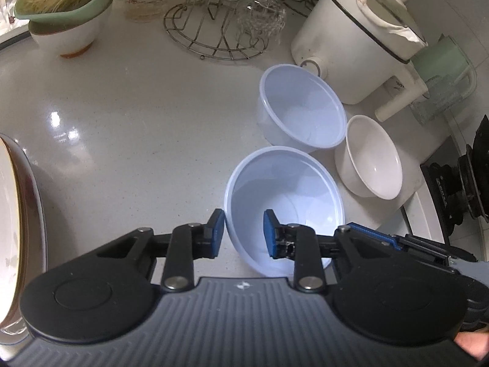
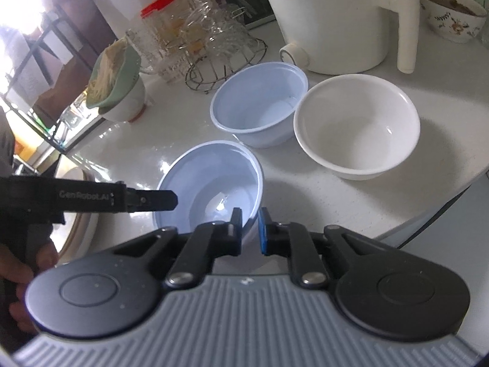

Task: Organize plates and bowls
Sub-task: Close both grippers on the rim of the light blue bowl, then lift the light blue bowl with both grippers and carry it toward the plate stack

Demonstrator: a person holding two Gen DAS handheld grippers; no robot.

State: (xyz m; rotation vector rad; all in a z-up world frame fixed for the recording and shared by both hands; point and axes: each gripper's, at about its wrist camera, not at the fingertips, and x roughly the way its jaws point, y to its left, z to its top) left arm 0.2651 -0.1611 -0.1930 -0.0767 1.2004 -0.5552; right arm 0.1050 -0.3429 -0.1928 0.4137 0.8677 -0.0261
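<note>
Two pale blue plastic bowls and one white ceramic bowl stand on the white counter. The near blue bowl [image 1: 284, 202] [image 2: 214, 189] sits between both grippers. My left gripper [image 1: 244, 232] is open, its jaws straddling that bowl's near-left rim, one finger outside and one inside. My right gripper [image 2: 250, 229] is shut on the same bowl's near rim. The far blue bowl [image 1: 302, 107] [image 2: 259, 104] and the white bowl [image 1: 371, 159] [image 2: 357, 125] stand just behind. The left gripper also shows in the right wrist view [image 2: 152, 201].
A white electric pot [image 1: 354, 42] [image 2: 333, 21] stands behind the bowls. A wire rack with glassware [image 1: 223, 21] [image 2: 214, 55], a green strainer of noodles on a bowl [image 1: 67, 3] [image 2: 116, 73], a plate [image 1: 12, 229] at left, a stove [image 1: 467, 180] at right.
</note>
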